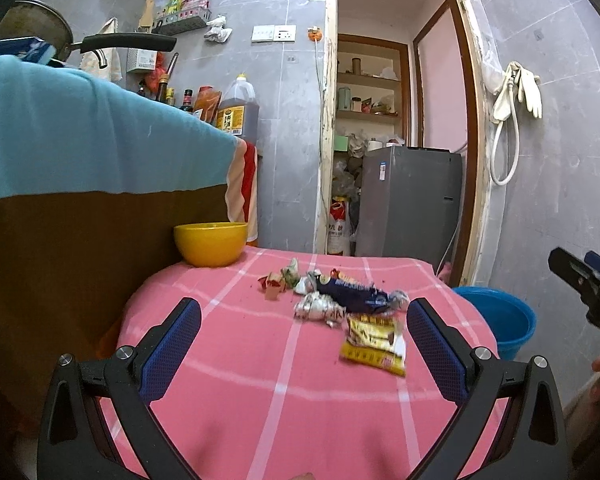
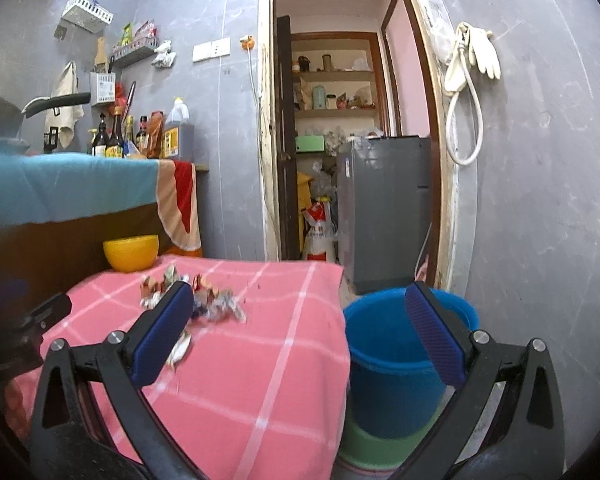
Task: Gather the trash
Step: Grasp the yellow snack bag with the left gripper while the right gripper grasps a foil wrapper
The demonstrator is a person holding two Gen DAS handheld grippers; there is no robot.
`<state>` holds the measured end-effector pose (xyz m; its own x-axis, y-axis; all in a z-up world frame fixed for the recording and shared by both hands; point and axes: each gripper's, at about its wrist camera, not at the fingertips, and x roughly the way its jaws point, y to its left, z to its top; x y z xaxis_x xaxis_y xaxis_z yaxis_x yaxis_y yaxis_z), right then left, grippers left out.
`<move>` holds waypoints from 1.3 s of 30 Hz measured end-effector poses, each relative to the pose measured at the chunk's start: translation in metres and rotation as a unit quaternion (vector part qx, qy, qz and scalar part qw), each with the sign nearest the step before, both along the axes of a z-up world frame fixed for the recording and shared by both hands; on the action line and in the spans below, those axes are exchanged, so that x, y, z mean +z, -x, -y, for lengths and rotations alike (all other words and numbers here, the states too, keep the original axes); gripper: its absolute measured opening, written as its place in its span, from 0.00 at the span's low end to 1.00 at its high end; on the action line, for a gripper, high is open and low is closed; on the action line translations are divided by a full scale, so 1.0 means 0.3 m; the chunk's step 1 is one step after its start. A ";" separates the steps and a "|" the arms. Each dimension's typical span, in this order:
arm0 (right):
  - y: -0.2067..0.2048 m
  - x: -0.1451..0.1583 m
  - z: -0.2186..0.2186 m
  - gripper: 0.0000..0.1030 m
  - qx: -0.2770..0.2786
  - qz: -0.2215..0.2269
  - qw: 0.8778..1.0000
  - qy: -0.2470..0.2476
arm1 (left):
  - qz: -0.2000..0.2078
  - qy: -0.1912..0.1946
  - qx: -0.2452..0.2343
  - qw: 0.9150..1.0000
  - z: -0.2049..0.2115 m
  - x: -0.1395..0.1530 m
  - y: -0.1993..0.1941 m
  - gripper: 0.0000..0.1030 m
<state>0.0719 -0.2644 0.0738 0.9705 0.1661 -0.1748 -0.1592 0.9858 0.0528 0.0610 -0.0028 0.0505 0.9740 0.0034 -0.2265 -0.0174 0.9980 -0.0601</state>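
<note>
Two tools, left (image 1: 304,316) and right (image 2: 300,304), hover with fingers apart and empty over a pink-checked bench (image 1: 260,380), where one heap of crumpled wrappers (image 1: 340,304) lies between one yellow bowl (image 1: 211,243) and one blue bucket (image 2: 396,356).

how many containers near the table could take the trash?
2. A yellow bowl sits on the pink cloth's far left corner, and a blue bucket stands on the floor off the table's right edge. Others may be out of view.
</note>
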 end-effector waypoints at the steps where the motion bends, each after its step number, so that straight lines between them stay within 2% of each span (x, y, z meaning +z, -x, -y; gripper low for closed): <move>1: -0.017 0.008 -0.002 1.00 0.001 0.002 1.000 -0.001 | -0.003 -0.001 0.000 1.000 0.000 0.005 -0.019 0.98; 7: -0.125 0.033 -0.025 1.00 0.008 0.000 1.000 -0.003 | -0.029 0.003 -0.015 0.999 0.001 0.012 -0.103 0.98; 13: -0.262 -0.002 -0.057 1.00 0.039 -0.047 0.998 0.007 | -0.089 0.010 -0.044 0.995 0.000 -0.020 -0.179 0.95; 18: -0.349 -0.052 -0.091 1.00 0.062 -0.096 0.993 0.016 | -0.136 0.019 -0.067 0.988 0.010 -0.049 -0.224 0.74; 20: -0.377 -0.071 -0.108 1.00 0.074 -0.114 0.991 0.017 | -0.165 0.031 -0.079 0.983 0.007 -0.064 -0.253 0.62; 25: -0.453 -0.121 -0.143 1.00 0.103 -0.168 0.980 0.021 | -0.231 0.080 -0.115 0.963 -0.001 -0.110 -0.316 0.40; 28: -0.506 -0.152 -0.162 0.96 0.121 -0.202 0.972 0.018 | -0.248 0.107 -0.128 0.954 -0.008 -0.120 -0.331 0.34; 30: -0.529 -0.169 -0.175 0.92 0.131 -0.217 0.967 0.021 | -0.254 0.106 -0.126 0.953 -0.004 -0.114 -0.335 0.23; 36: -0.587 -0.215 -0.201 0.75 0.154 -0.260 0.953 0.027 | -0.258 0.103 -0.125 0.952 -0.002 -0.098 -0.357 0.17; 39: -0.605 -0.227 -0.206 0.71 0.166 -0.274 0.947 0.027 | -0.259 0.104 -0.127 0.952 -0.002 -0.095 -0.350 0.16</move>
<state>0.2536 -0.2026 0.0056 0.6272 0.4232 -0.6539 -0.4247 0.8896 0.1683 0.1661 -0.0023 0.0220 0.6952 -0.3147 -0.6463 0.1422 0.9415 -0.3054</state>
